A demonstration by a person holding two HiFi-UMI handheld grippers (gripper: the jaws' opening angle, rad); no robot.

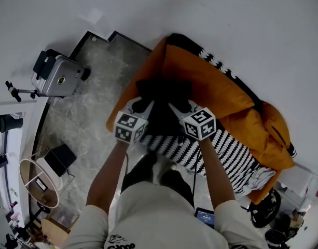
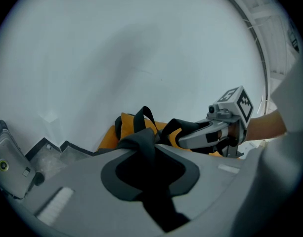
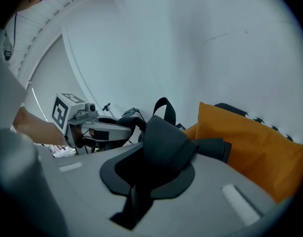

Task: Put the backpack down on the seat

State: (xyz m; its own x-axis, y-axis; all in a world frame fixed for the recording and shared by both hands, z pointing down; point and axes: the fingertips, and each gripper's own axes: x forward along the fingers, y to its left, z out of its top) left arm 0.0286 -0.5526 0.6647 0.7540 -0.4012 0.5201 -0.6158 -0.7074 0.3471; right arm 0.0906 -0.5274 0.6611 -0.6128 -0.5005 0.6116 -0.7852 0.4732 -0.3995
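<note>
The orange seat [image 1: 221, 87] ran slantwise from the middle of the head view towards its right edge, against a white wall [image 1: 226, 14]. Grey marbled floor [image 1: 91, 108] lay off the seat's left end. A black-and-white striped blanket [image 1: 226, 154] hung over the seat's front edge. The black backpack [image 1: 164, 95] was over the seat's left end, just behind the blanket and between the two grippers; whether it touched the cushion could not be told. A silver case [image 1: 57, 77] stood on the floor, well apart from the seat's left end. The left gripper [image 1: 140, 107] had its jaws clamped on a thin black strap [image 2: 141, 141] of the backpack. The right gripper [image 1: 180, 107] had its jaws pressed together on a padded fold [image 3: 166, 142] of the same backpack
</note>
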